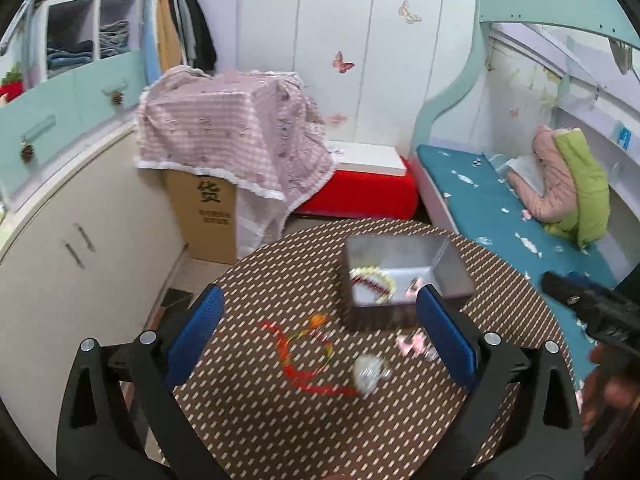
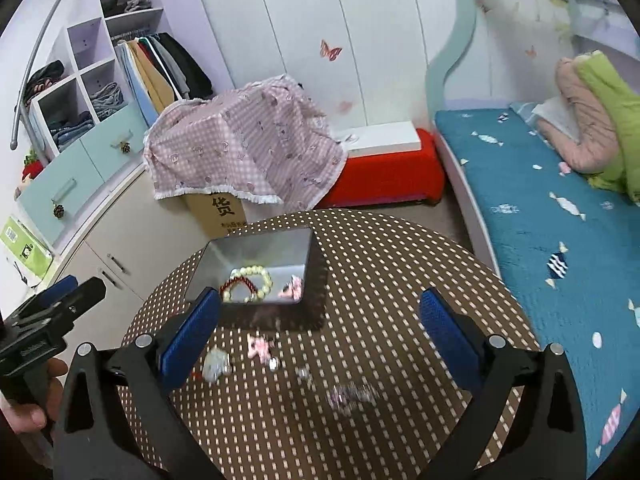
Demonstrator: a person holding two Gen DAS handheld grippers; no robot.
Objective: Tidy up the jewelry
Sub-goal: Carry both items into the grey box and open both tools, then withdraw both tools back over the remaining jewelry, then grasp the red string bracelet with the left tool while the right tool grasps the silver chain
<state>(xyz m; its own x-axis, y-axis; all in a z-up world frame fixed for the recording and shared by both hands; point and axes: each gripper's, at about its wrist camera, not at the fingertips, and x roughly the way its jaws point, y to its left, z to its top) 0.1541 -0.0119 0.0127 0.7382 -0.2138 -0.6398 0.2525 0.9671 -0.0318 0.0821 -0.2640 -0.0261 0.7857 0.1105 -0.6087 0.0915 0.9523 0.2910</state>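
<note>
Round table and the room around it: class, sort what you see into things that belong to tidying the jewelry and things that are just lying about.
Part of the job:
metal box
bead bracelets inside the box
red cord bracelet
white charm
pink bow
left gripper, right gripper, both open

Just lying about:
checked cloth
cardboard carton
red bench
pink and green quilts

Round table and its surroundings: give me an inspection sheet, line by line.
Surface: round table, brown dotted cover.
Job's things: open box holding bead bracelets; red cord bracelet, pale charm, pink piece lying outside it.
Clutter: nothing seen.
Grippers: left claw open, empty; right claw open, empty.
Cables: nothing seen.
Surroundings: bed, covered carton, red bench, cabinet.
</note>
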